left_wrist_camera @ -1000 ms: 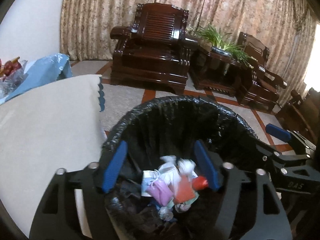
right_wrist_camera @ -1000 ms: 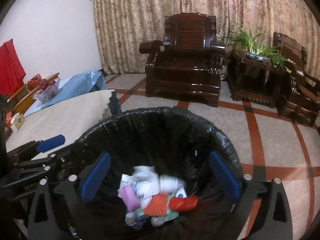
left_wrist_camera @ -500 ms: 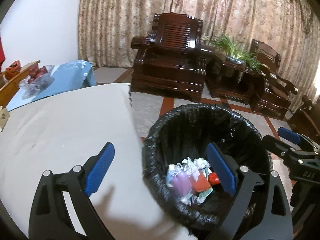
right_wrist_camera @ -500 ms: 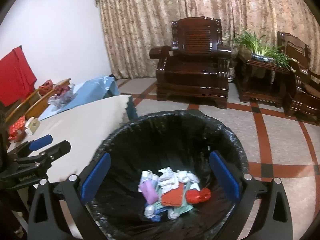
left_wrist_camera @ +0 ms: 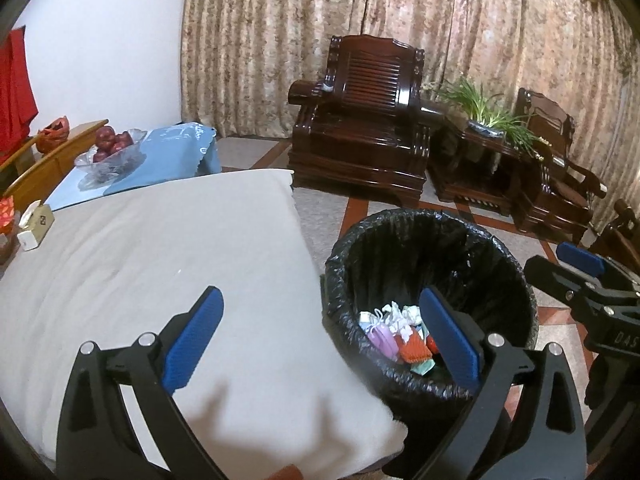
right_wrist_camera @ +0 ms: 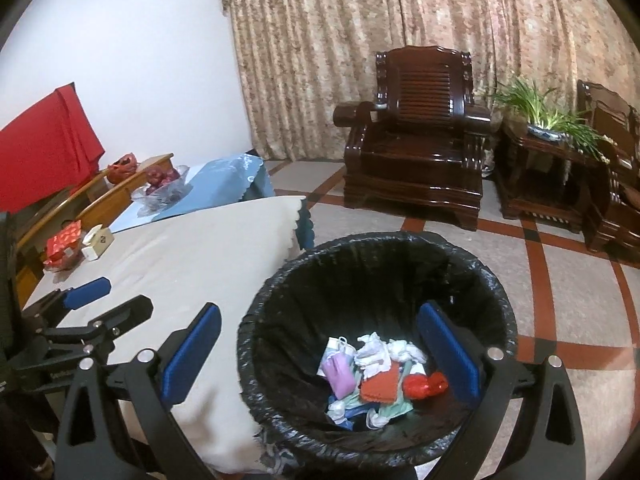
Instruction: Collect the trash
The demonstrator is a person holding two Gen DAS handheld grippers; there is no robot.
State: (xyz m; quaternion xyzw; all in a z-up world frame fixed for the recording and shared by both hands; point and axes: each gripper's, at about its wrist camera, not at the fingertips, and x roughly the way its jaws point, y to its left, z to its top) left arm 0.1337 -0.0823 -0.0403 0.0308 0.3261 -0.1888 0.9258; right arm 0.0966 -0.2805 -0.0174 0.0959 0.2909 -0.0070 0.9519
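A bin lined with a black bag point(left_wrist_camera: 440, 264) point(right_wrist_camera: 360, 280) stands on the floor against the table's corner. At its bottom lies crumpled trash point(left_wrist_camera: 400, 336) point(right_wrist_camera: 380, 376): white tissues, a purple pouch, an orange piece and a red wrapper. My left gripper point(left_wrist_camera: 320, 338) hangs over the table's edge and the bin's left rim, its jaws opening with nothing between them. My right gripper point(right_wrist_camera: 320, 354) is open and empty above the bin's mouth. One of its fingers point(left_wrist_camera: 580, 254) shows at the right of the left wrist view.
The table wears a beige cloth point(left_wrist_camera: 140, 260) point(right_wrist_camera: 192, 256). At its far end are a tissue box point(right_wrist_camera: 98, 242), a red packet point(right_wrist_camera: 64, 242) and a glass bowl of apples point(left_wrist_camera: 110, 150) on a blue cloth. Dark wooden armchairs point(right_wrist_camera: 416, 160) and a plant stand point(right_wrist_camera: 544, 160) line the curtain.
Both grippers have drawn back and up from inside the bin, so it looks smaller and lower. The left gripper has slid left over the table and its jaws have widened. The trash stays put.
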